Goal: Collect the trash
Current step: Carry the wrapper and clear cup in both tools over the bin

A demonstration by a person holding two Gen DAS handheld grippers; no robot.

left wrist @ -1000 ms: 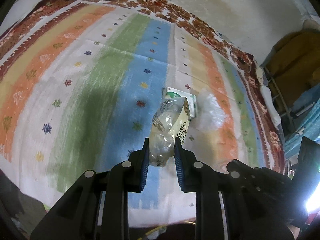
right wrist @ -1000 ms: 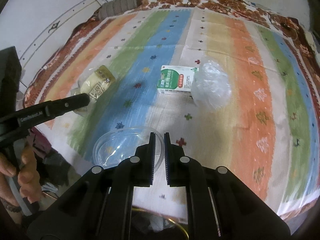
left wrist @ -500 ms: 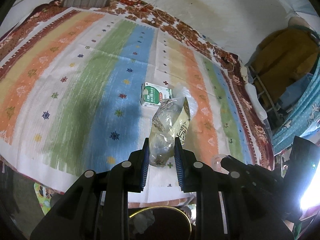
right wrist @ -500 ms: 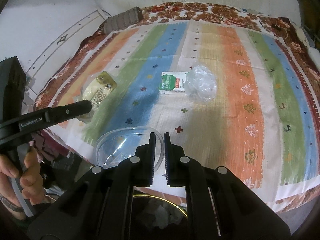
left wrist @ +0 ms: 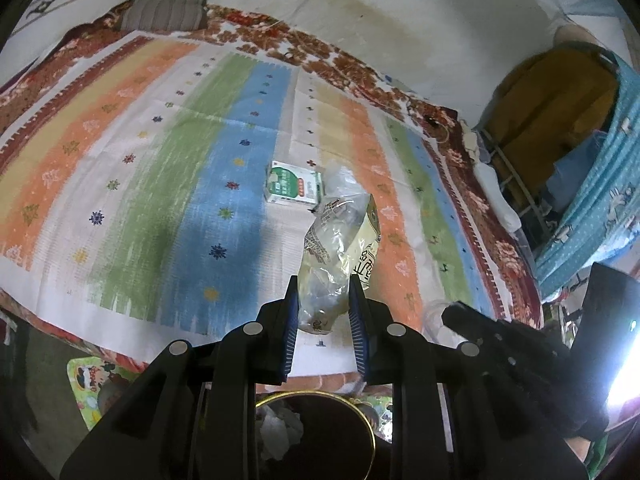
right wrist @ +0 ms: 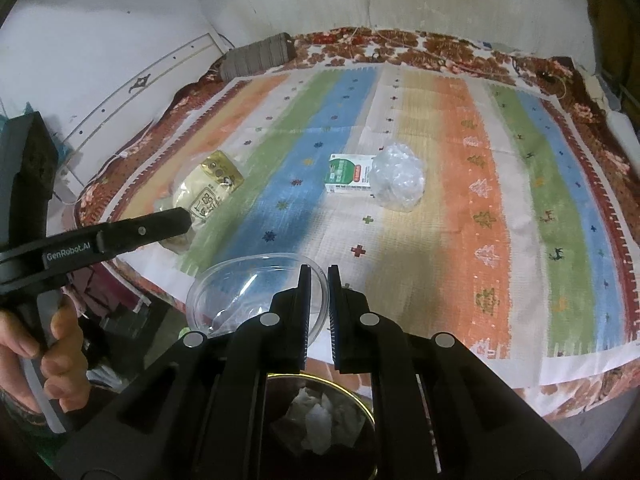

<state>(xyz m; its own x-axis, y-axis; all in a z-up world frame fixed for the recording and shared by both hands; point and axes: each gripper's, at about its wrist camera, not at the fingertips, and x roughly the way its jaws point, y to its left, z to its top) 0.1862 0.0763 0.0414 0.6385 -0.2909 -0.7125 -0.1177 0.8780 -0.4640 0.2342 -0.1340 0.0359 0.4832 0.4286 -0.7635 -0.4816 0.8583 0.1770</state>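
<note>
Trash in hand: left gripper (left wrist: pixel 322 309) clamps a crinkled yellow-and-clear snack bag (left wrist: pixel 340 256), right gripper (right wrist: pixel 318 304) pinches a clear plastic lid (right wrist: pixel 240 292); next, release both over the gold-rimmed bin (right wrist: pixel 320 420).

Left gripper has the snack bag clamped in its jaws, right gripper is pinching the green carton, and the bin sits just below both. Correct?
Not quite. The right gripper pinches the clear plastic bowl by its rim; the green carton lies on the striped cloth, as the right wrist view shows. The left gripper holds the snack bag; the bin is below.
</note>
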